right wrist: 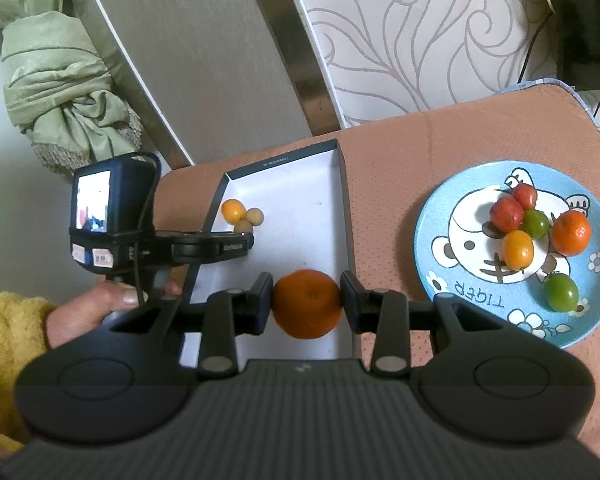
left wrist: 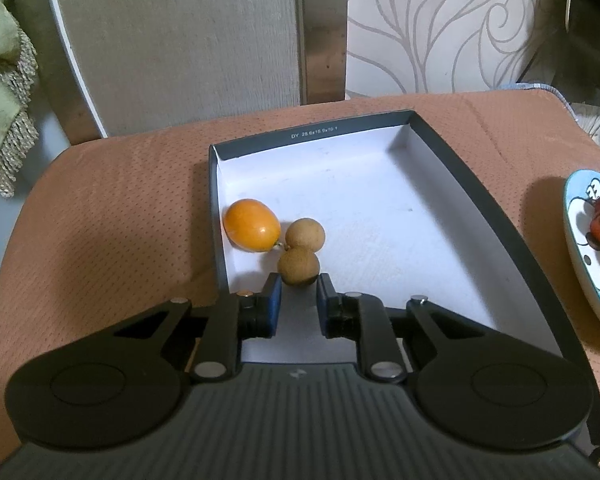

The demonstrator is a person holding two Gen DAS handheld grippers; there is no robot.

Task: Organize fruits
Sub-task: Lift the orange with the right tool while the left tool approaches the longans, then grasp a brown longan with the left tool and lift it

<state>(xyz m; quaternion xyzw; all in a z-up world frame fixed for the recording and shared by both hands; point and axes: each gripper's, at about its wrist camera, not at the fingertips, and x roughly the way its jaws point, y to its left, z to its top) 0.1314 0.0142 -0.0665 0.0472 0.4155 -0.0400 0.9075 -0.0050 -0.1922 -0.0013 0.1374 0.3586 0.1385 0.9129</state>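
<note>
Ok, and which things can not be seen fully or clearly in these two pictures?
- Left wrist view: the plate is cut off by the right edge, so most of its fruit is missing.
- Right wrist view: the small screen is too blurred to read.
- Both views: the near end of the box is hidden behind the claw bodies.
- Right wrist view: the orange in the right claw hides the box floor beneath.

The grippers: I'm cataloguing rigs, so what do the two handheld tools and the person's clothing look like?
Both grippers, left gripper and right gripper, are matte black with ribbed bodies, round side discs, silver pivot pins and blue finger pads. The left one carries a small screen, a black cable and stickers. The sleeve is fuzzy yellow.
</note>
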